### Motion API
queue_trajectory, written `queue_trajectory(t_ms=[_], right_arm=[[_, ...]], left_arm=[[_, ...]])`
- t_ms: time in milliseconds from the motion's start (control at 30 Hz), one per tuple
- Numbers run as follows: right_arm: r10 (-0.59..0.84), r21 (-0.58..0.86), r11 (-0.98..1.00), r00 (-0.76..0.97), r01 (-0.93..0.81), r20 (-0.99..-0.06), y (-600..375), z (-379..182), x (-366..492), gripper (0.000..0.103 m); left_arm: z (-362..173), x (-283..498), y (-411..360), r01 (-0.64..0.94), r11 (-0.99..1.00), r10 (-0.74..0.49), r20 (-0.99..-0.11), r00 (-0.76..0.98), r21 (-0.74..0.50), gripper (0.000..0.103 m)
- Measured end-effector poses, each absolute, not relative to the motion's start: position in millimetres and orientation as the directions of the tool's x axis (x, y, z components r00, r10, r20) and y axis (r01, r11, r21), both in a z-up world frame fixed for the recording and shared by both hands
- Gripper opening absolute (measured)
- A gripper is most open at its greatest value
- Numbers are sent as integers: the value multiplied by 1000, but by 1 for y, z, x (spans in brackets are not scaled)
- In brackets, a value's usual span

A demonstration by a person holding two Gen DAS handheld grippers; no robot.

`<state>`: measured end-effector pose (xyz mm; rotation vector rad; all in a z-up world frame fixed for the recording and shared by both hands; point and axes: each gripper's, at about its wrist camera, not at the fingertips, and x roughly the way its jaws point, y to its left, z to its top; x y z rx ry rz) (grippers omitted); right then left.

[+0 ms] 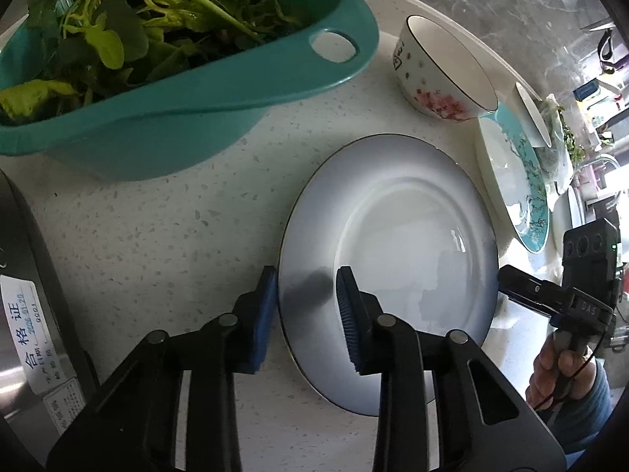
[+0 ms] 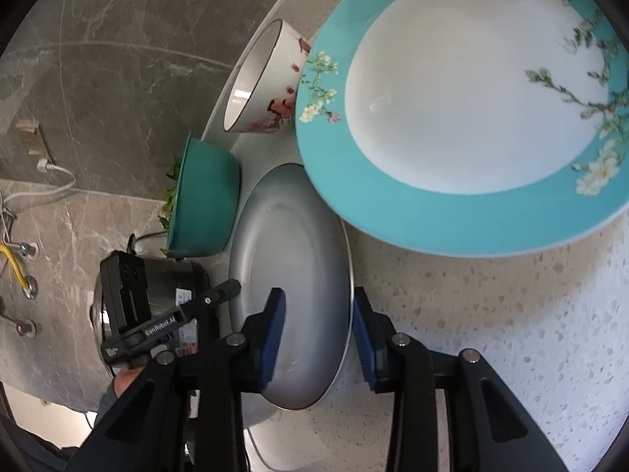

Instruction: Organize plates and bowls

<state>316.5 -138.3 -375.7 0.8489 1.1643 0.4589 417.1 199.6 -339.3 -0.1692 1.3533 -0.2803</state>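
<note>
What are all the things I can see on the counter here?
grey plate: one, grey-white with a dark rim, middle of the counter, its rim between both grippers' pads
turquoise plate: one, turquoise rim with flowers, beside the grey plate
flowered bowl: one, white with pink blossoms, at the counter's back
teal basin: one, teal, holding green leafy vegetables
metal pot: one, silver and black with a label, at the counter's edge
counter: one, pale speckled
left gripper: one, black with blue pads
right gripper: one, black with blue pads
hand: one, holding the right gripper
</note>
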Motion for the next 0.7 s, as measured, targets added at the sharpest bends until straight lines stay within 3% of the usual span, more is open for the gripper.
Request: queue_trajectory(t_ms=[33,100,700], right_arm=[[703,770,630,348,98,-620,-137,-375,317,32],[683,748,654,338,110,-647,-138,-377,319,14],[627,704,697,362,135,-690,-145,-370,309,15]], left_arm=[[-340,417,200,105,957,-288,-939,191,-272,28],[-339,418,195,108,961,-270,-943,196,-253,28],[-341,405,189,141,953,-292,-935,201,-267,26]])
